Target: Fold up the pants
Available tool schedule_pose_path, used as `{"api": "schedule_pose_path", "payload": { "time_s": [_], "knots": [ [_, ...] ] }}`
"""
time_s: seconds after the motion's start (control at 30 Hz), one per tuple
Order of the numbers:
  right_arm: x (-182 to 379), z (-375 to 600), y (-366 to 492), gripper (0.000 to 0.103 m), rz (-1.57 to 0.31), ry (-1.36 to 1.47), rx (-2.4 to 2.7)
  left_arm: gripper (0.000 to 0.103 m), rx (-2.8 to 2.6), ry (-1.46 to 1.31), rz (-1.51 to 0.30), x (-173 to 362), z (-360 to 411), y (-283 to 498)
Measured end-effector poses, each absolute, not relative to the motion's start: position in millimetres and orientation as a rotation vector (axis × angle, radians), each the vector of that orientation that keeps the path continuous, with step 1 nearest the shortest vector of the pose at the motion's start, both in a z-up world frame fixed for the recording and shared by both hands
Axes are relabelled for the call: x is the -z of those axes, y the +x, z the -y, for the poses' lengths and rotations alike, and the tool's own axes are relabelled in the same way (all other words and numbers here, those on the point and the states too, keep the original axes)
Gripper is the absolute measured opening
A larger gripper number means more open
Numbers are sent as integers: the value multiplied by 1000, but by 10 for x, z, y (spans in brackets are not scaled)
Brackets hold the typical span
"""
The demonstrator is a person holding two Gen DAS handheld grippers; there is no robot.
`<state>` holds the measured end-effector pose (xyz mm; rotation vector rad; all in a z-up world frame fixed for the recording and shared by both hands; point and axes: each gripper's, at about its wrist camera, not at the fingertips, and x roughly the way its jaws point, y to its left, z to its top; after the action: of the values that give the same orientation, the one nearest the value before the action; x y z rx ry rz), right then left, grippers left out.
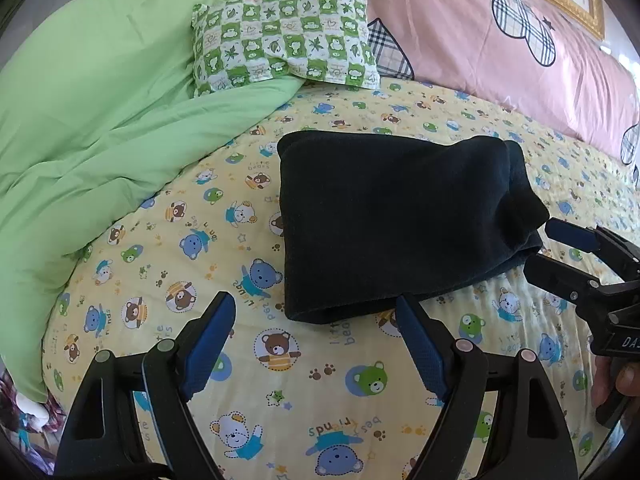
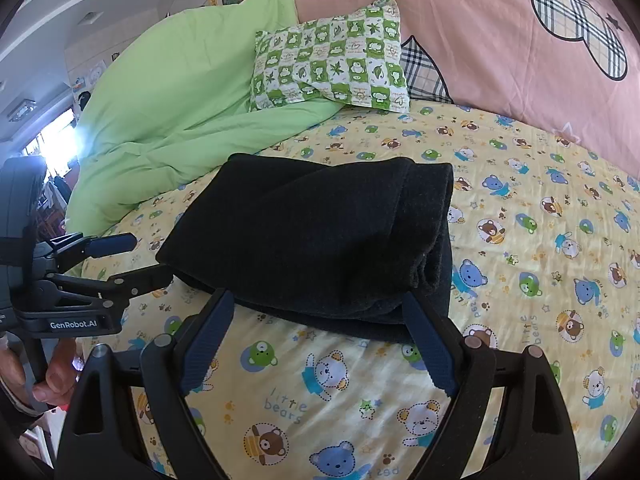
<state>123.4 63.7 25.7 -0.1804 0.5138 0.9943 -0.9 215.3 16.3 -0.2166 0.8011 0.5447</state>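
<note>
1. My left gripper [image 1: 316,320]: jaws spread wide, nothing between them. The blue-padded fingers [image 1: 212,340] hover over the sheet just short of the near left corner of the pants. In the right wrist view the same tool [image 2: 136,258] comes in from the left edge, its lower finger tip at the left corner of the fabric; whether it touches I cannot tell.
2. My right gripper [image 2: 318,316]: jaws equally wide, holding nothing. Its right finger tip sits against the near right corner of the pants, the left tip just in front of the near edge. In the left wrist view it [image 1: 540,246] enters from the right, the 2 tips bracketing the right-hand fold edge without pinching it.
3. Hands: fingers of a person's hand [image 1: 624,380] on the right handle; another hand [image 2: 56,376] on the left handle.
4. Pants [image 1: 400,216]: dark, folded into a compact rectangle of stacked layers, lying flat mid-bed, between the 2 tools.
5. Bed sheet [image 1: 280,400]: yellow, printed with cartoon bears, under everything.
6. Green duvet [image 1: 100,120]: bunched to the left, apart from the pants.
7. Checked green-and-white pillow [image 1: 284,36]: beyond the pants, resting partly on the duvet.
8. Pink cover [image 1: 460,20] with plaid shapes: along the far side.
</note>
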Motion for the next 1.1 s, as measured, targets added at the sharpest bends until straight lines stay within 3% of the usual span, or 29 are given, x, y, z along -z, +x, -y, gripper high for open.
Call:
{"api": "schedule_pose_path", "payload": {
  "time_s": [0.33,1.1],
  "knots": [
    [-303,-583,1281,86,-502,-169,-983,84,-546,-191,-726,-266,-2107,-41],
    [-350,-561,1334,86,-501,-155,-978,84,-566,-197,-753,-304,-2228,104]
  ]
}}
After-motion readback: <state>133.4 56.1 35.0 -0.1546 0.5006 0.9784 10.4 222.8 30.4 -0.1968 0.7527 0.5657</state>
